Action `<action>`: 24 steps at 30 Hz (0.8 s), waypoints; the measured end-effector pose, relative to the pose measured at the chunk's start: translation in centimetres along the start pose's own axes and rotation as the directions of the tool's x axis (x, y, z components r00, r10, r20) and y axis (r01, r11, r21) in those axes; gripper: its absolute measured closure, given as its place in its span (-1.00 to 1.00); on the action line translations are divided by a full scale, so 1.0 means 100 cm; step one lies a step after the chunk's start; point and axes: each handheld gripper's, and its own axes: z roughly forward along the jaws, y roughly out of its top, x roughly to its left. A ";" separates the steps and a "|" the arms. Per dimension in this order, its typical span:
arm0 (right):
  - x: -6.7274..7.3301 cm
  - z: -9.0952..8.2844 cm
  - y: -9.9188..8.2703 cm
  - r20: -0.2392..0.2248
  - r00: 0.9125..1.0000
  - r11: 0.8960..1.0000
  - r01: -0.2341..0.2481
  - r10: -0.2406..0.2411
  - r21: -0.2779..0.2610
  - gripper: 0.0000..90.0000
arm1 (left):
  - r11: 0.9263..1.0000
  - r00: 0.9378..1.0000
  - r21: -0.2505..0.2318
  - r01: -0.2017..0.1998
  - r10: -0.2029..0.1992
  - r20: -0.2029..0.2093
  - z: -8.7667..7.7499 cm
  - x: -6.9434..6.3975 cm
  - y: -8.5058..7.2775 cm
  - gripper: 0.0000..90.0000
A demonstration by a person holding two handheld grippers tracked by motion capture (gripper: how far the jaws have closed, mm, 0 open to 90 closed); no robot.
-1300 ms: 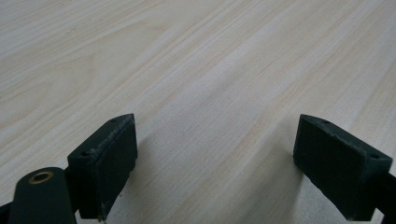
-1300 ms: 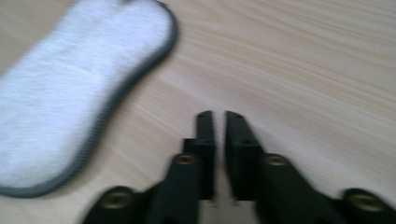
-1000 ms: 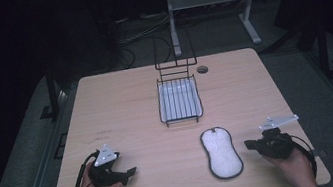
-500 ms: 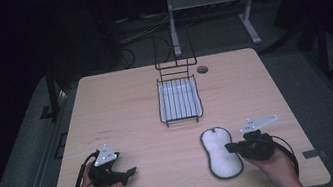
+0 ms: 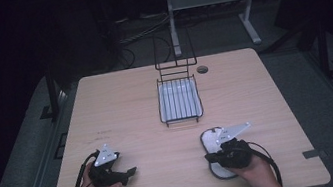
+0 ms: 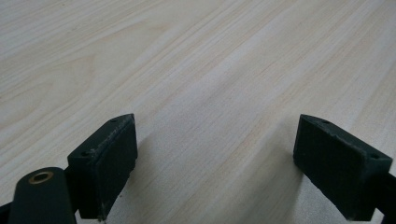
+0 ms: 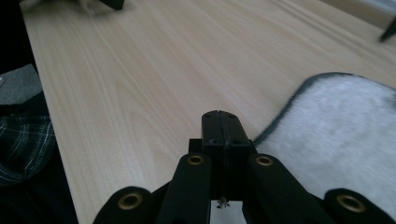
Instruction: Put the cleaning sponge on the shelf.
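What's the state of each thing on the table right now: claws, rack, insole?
Left claw: open, jaws wide apart over bare table, holding nothing.
Right claw: shut, jaws pressed together, empty, at the insole's edge.
Fuzzy white insole: lying flat on the table, partly under the right claw.
Wire rack: upright at table centre, white tray inside, otherwise empty.

So the count: one counter (image 5: 116,111), one wire rack (image 5: 179,100) sitting on it, and one fuzzy white insole (image 5: 211,139) with a dark edge. Two grippers, left (image 5: 130,171) and right (image 5: 208,157), each held in one hand, so two hands.
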 end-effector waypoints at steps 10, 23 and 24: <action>0.013 0.018 0.001 -0.029 0.999 0.998 0.042 -0.041 0.050 0.99 | 1.000 1.000 -0.001 0.000 0.000 0.000 0.000 0.000 0.000 -0.71; 0.012 0.017 -0.010 -0.018 0.999 0.995 0.030 -0.028 0.094 0.99 | 1.000 1.000 0.000 -0.002 0.002 0.000 0.000 0.000 0.000 -0.71; 0.011 0.017 -0.011 -0.016 0.999 0.995 0.033 -0.031 0.094 0.99 | 1.000 1.000 0.000 0.000 0.000 0.000 0.000 0.000 0.000 -0.71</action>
